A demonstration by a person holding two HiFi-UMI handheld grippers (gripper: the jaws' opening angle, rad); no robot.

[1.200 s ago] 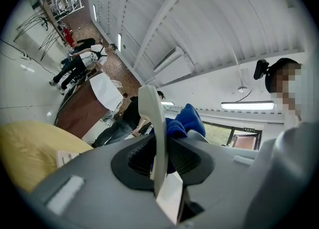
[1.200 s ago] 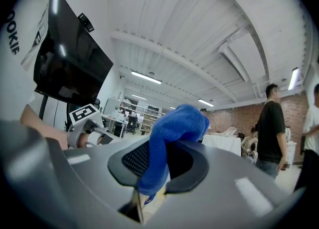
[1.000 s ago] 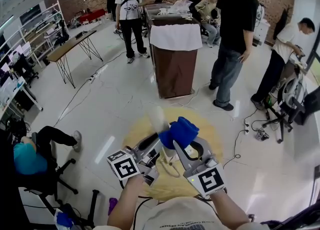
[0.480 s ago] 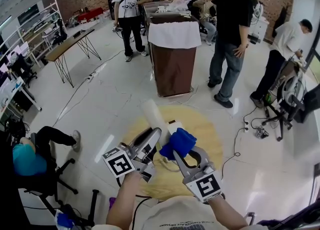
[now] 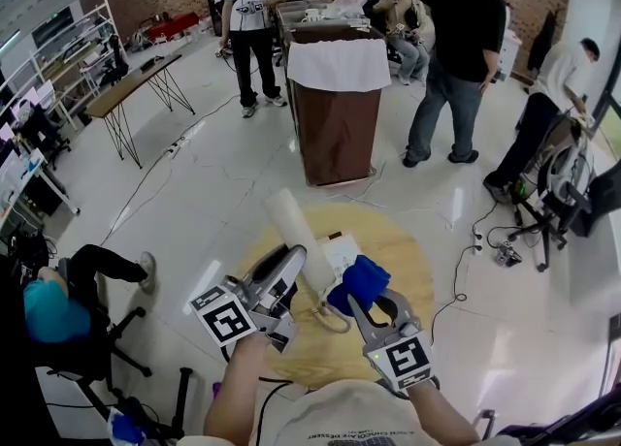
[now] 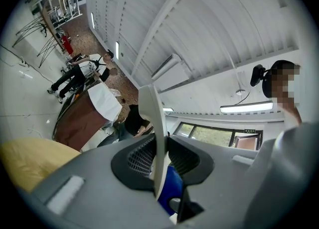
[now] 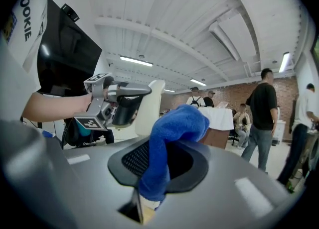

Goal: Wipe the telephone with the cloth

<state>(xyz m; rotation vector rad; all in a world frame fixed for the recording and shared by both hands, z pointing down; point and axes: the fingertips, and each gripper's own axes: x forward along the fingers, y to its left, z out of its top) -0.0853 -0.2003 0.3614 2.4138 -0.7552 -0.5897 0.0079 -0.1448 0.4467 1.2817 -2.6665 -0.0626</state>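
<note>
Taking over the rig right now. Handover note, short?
Left gripper: shut on the white handset, held up off the round table.
Right gripper: shut on the blue cloth, which is right beside the handset's lower end; contact unclear.
Phone base sits on the table, with the cord looping near it.
Done: handset and cloth picked up.
Left: wipe the handset, then the base. How much is already wiped can't be seen.

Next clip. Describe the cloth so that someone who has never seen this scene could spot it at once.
Look at the round yellow table near the bottom of the head view. Just above it, the right tool pinches a bunched cloth beside the white handset that the left tool holds. It is the only bright blue, fluffy thing over the table.
</note>
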